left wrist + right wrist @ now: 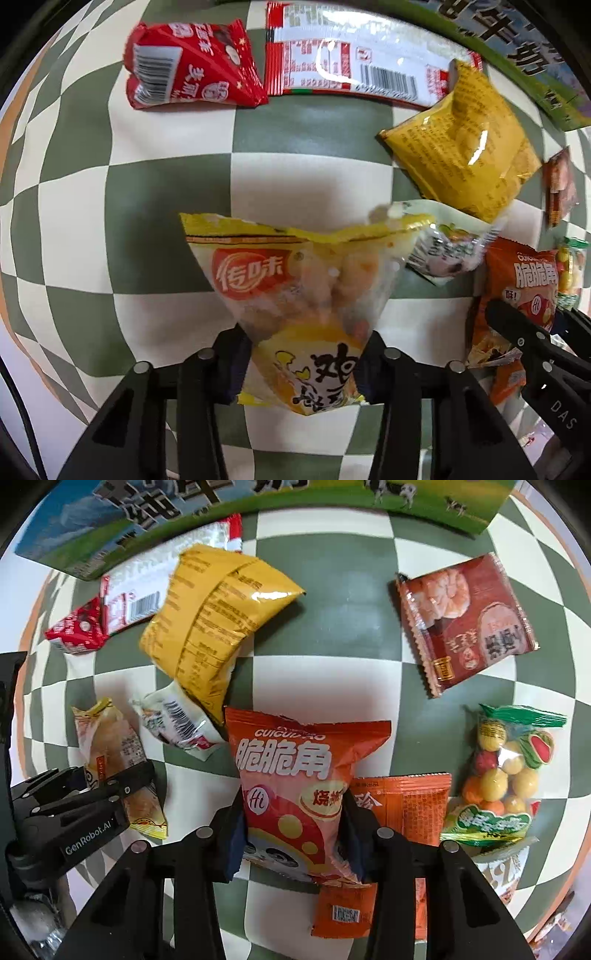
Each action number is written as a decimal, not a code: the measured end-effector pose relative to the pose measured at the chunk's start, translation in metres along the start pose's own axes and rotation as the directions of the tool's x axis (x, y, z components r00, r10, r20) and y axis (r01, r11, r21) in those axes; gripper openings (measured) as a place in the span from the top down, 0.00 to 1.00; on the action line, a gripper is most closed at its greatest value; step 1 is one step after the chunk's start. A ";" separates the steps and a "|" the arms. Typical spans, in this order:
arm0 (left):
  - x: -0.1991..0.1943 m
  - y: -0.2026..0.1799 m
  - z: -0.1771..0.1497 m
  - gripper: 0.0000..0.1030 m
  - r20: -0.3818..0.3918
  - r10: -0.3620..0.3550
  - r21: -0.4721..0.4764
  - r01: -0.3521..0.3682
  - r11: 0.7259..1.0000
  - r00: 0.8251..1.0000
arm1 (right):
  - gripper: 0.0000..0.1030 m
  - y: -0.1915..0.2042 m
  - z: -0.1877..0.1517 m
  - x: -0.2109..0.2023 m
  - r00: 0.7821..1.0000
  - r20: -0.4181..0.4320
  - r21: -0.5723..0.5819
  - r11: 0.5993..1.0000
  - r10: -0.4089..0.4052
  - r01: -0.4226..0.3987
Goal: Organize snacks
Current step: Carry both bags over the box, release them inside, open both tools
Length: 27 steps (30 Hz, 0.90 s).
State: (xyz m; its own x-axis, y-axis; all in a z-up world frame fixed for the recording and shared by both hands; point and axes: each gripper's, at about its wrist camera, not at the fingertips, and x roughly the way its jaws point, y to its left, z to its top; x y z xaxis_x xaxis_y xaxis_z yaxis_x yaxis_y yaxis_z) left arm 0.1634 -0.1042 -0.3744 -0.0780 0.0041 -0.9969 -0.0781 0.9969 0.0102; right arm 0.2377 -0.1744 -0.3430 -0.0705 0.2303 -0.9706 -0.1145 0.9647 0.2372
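Note:
My left gripper (306,354) points down at the checkered cloth and is shut on a yellow-and-clear snack packet (295,280), pinched at its lower half. In the right wrist view the same packet (110,738) hangs in those fingers (122,786) at the left. My right gripper (295,834) is shut on an orange-red chip bag (291,775), which partly covers a flat orange packet (406,812). The chip bag (524,273) also shows at the right edge of the left wrist view.
On the green-and-cream cloth (310,140) lie a yellow bag (214,620), a small white packet (177,720), a red packet (192,66), a long red-and-white packet (351,62), a brown shrimp packet (465,624) and a candy bag (506,771). A milk carton box (184,502) stands at the back.

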 end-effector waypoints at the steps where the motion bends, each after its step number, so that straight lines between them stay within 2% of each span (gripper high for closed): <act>1: -0.005 -0.001 -0.001 0.60 0.003 -0.007 0.003 0.007 1.000 1.000 | 0.55 -0.001 -0.003 -0.004 1.000 0.008 0.003 1.000 0.010 -0.010; 6: -0.036 -0.010 -0.003 0.60 0.040 -0.047 0.027 0.046 0.999 0.998 | 0.55 -0.016 -0.011 -0.037 0.996 0.058 0.010 0.998 0.067 -0.068; 10: -0.073 -0.015 -0.003 0.60 0.074 -0.107 0.042 0.105 0.994 0.991 | 0.55 -0.020 -0.011 -0.071 0.987 0.103 0.012 0.992 0.120 -0.122; 14: -0.129 -0.021 0.007 0.60 0.144 -0.180 0.063 0.172 0.983 0.973 | 0.55 -0.024 -0.005 -0.120 0.967 0.176 -0.005 0.982 0.185 -0.187; 18: -0.190 -0.024 0.035 0.60 0.228 -0.241 0.096 0.225 0.970 0.943 | 0.55 -0.017 0.022 -0.181 0.935 0.261 -0.035 0.970 0.240 -0.239; 21: -0.231 -0.021 0.064 0.60 0.302 -0.253 0.137 0.221 0.966 0.919 | 0.55 -0.017 0.052 -0.220 0.907 0.331 -0.067 0.965 0.262 -0.255; 23: -0.255 -0.017 0.082 0.60 0.340 -0.235 0.165 0.188 0.968 0.911 | 0.56 -0.016 0.078 -0.238 0.897 0.373 -0.089 0.972 0.235 -0.217; 25: -0.265 -0.019 0.105 0.60 0.369 -0.201 0.184 0.140 0.973 0.907 | 0.56 -0.014 0.108 -0.247 0.893 0.406 -0.097 0.981 0.196 -0.171; 27: -0.264 -0.020 0.132 0.60 0.373 -0.154 0.195 0.085 0.977 0.915 | 0.56 -0.016 0.140 -0.250 0.894 0.425 -0.099 0.989 0.139 -0.107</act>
State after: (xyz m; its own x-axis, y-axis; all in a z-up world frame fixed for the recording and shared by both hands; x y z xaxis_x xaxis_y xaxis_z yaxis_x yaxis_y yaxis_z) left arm 0.3172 -0.1149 -0.1218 0.3113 -0.1206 -0.9426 0.1109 0.9897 -0.0901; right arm 0.3956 -0.2292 -0.1100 0.3424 0.3945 -0.8527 -0.2038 0.9172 0.3424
